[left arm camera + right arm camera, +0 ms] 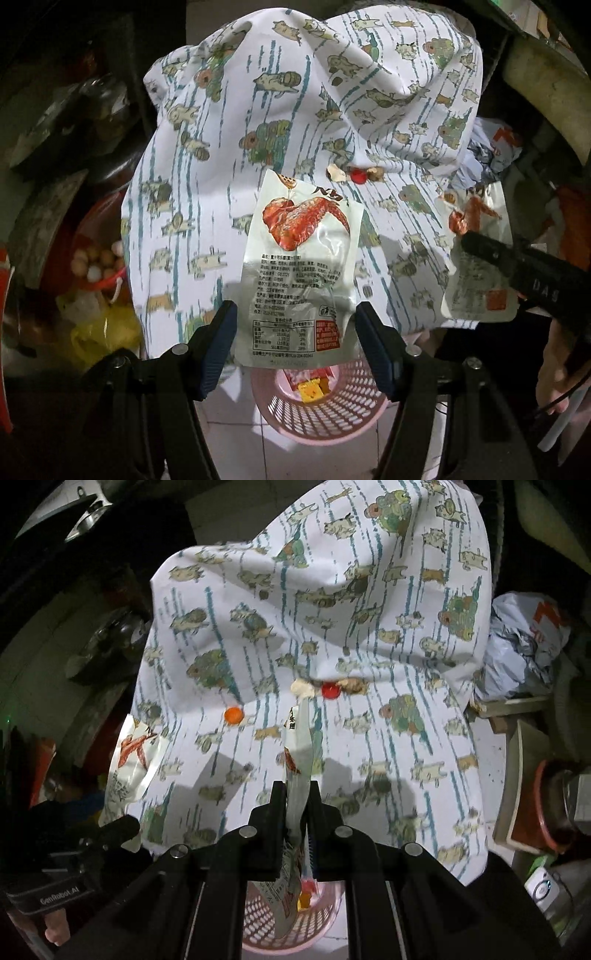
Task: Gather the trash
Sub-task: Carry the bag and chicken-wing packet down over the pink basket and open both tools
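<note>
Cat-print cloth (369, 738) behind; right claw (297, 794) pinches chicken-wing wrapper (299, 738).

Glossy plastic wrapper (299, 273); matt cloth (221, 155) (probably cotton); plastic basket (351, 406).

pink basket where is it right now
The pink basket stands on the tiled floor below the near edge of the patterned cloth, low centre in both wrist views, right under the wrapper clamped in the right gripper.

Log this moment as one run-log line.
left gripper: open, around chicken-wing wrapper | right gripper: shut on second wrapper | pink basket: below, holds trash
</note>
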A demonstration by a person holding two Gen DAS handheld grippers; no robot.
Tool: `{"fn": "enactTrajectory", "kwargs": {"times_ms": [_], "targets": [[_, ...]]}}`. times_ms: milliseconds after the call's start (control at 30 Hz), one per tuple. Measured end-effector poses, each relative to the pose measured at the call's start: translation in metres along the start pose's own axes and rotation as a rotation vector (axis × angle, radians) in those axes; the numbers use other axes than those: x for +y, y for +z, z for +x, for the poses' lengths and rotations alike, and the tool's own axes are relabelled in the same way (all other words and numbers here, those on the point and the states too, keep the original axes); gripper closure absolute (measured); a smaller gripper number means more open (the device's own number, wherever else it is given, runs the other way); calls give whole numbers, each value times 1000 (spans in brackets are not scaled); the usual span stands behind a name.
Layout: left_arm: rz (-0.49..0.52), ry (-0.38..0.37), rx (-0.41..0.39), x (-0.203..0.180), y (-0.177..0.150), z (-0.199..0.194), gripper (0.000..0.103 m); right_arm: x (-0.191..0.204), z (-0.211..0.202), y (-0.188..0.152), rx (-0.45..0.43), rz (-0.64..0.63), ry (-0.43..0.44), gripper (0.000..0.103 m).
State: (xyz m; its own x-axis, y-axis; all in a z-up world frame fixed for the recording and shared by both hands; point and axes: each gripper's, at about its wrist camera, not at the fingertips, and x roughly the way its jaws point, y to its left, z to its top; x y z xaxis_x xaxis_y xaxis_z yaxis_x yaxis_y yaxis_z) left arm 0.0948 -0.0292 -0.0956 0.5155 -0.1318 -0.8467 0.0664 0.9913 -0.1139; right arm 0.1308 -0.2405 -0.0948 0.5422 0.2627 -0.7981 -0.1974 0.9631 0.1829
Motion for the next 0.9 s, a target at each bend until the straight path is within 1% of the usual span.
{"fn": "enactTrajectory", "kwargs": {"times_ms": [200,433,500,567,667,800,867,900], "targets": [[-20,-9,26,2,-18,-2,39,12,0,-31,45,-29,-7,92],[-43,0,42,12,-22,-2,39,19,11,-54,108,-52,-16,92],[-35,-8,82,13,-24,4,39,20,17,-59,143,-56,0,92],[-33,-20,153,14,-32,15,39,22,25,-64,184,-59,9,92],[-61,-70,243,16,-44,32,39,26,40,-74,255,-77,13,92],[-38,-71,335,12,-67,48,39,33,62,-93,396,-124,65,92],[-50,-76,390,11,-79,59,39,34,75,-104,471,-127,98,92],[-58,-83,410,12,-83,63,39,35,82,-110,503,-125,101,92]]}}
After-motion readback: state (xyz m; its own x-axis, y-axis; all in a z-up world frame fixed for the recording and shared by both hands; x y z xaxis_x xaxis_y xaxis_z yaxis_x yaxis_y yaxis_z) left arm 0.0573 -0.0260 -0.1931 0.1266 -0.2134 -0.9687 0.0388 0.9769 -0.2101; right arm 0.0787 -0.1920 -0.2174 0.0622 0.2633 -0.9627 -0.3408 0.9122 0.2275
